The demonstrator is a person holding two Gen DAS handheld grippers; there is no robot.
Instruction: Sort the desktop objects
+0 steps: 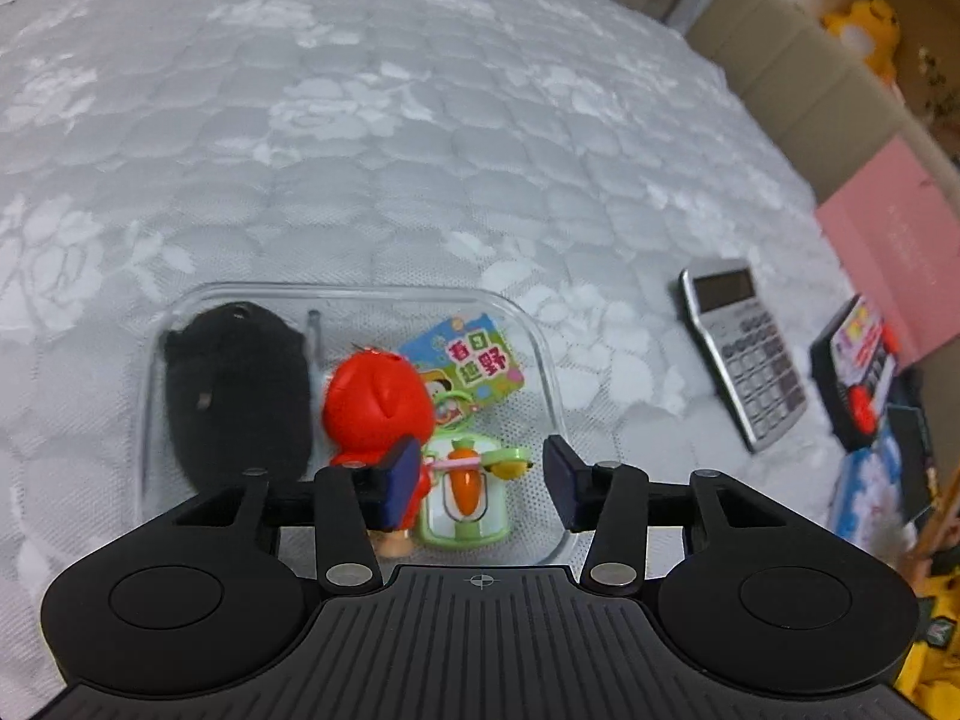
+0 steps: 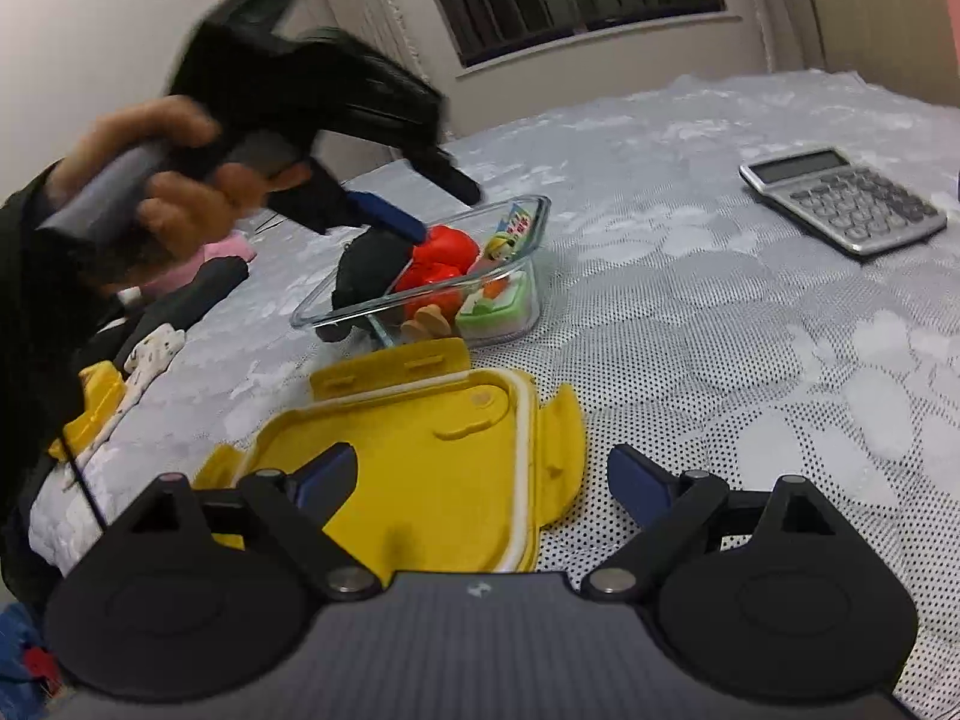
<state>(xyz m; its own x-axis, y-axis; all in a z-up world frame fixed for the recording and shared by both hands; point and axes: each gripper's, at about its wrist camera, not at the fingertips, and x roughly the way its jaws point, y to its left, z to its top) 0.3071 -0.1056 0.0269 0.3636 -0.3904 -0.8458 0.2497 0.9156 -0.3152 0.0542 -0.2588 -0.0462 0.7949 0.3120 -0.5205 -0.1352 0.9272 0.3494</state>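
Observation:
A clear glass container [image 1: 543, 354] [image 2: 528, 213] holds a black pouch [image 1: 240, 396], a red toy figure [image 1: 378, 402] [image 2: 444, 258], a green carrot toy [image 1: 465, 495] [image 2: 498, 306] and a colourful card [image 1: 474, 366]. My left gripper [image 1: 480, 480] [image 2: 420, 204] hovers open just above the container, empty. My right gripper [image 2: 480, 480] is open and empty, just above a yellow lid [image 2: 420, 468] lying upside down in front of the container.
A silver calculator [image 1: 744, 354] [image 2: 846, 198] lies to the right on the white lace cloth. A pink box [image 1: 894, 252], a black game toy [image 1: 858, 372] and cardboard boxes [image 1: 798, 60] stand at the right. Pink, black and yellow items [image 2: 180, 294] lie at the left.

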